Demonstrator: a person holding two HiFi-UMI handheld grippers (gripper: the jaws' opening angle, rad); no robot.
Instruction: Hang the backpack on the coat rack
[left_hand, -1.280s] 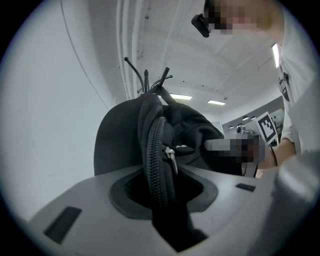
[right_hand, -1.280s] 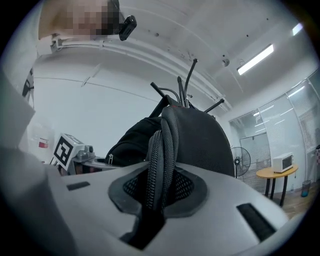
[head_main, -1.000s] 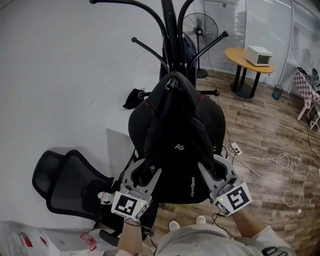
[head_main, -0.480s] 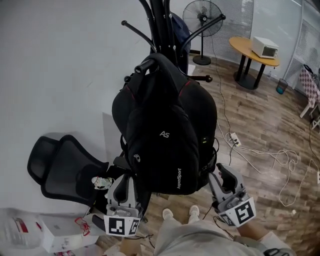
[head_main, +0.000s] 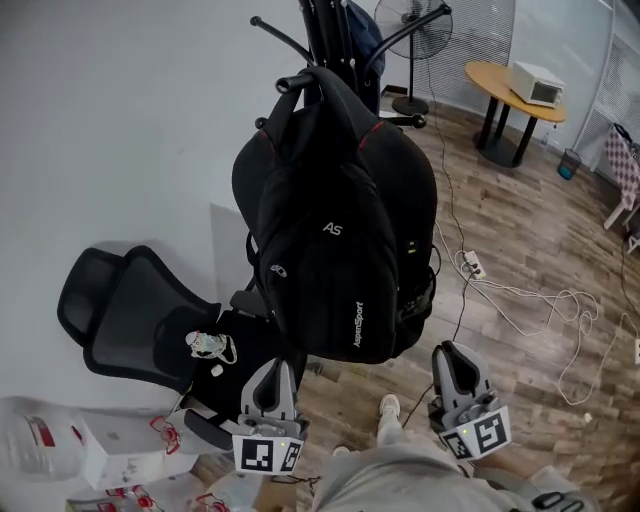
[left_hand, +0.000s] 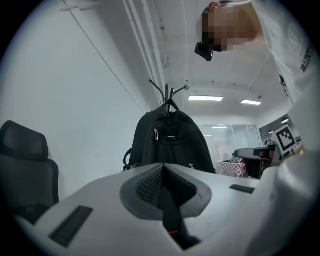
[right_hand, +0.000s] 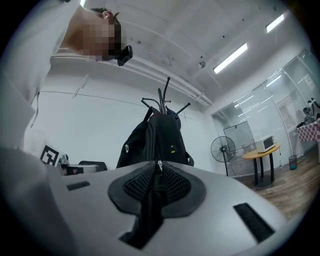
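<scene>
Matt cloth backpack (head_main: 335, 235), wooden floor (head_main: 520, 240)

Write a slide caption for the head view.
Black backpack hangs on the coat rack; below it, the left gripper and right gripper, jaws just closed, hold nothing.

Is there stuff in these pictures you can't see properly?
- Black metal coat rack: in the head view its top is cut off by the upper edge, and its foot is hidden behind the black fabric backpack.
- Small white thing on the black mesh office chair: too small in the head view to name.
- White box on the round wooden table: too small in the head view to tell what it is.
</scene>
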